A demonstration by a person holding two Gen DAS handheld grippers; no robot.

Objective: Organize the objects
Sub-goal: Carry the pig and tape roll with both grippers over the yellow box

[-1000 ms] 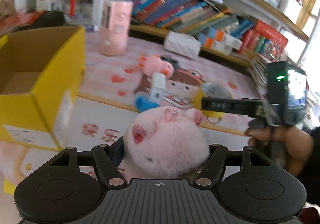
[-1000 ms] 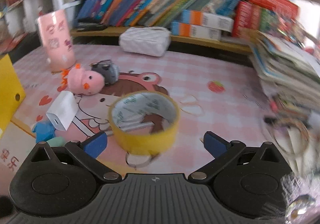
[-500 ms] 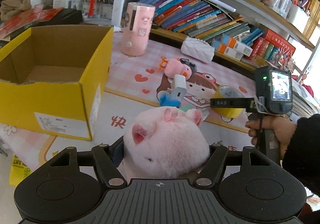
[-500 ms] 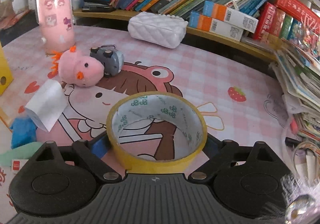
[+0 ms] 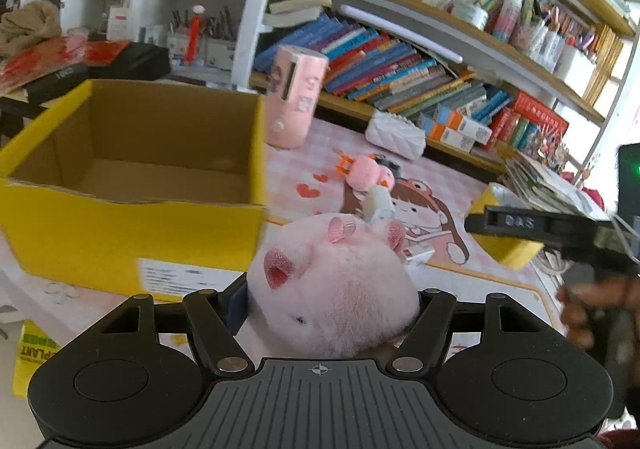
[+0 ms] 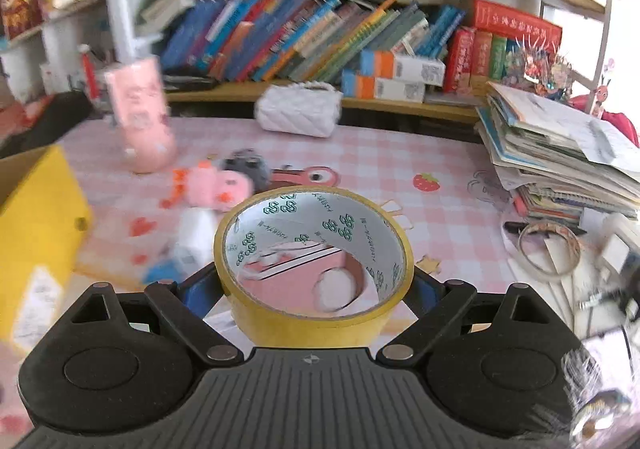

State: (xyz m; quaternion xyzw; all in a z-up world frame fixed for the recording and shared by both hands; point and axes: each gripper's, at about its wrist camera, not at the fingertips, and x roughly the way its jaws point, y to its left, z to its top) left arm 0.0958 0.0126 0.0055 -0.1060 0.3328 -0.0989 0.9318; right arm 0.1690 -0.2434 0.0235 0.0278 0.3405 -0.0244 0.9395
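The left gripper (image 5: 332, 297) is clamped on one pink plush pig (image 5: 332, 289), held just beside and in front of the single open yellow box (image 5: 132, 233). The right gripper (image 6: 314, 289) grips one roll of yellow tape (image 6: 316, 313) between its two blue pads, above the pink checked table (image 6: 400, 161). On the table lie one small pink plush toy (image 6: 210, 187), one grey toy (image 6: 248, 165), one white pouch (image 6: 298, 115) and one pink cylinder (image 6: 142, 117).

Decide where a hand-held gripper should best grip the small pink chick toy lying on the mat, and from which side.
Grip the pink chick toy across its round plush body, coming from above. The orange tufts look too thin, and the grey toy crowds one side.
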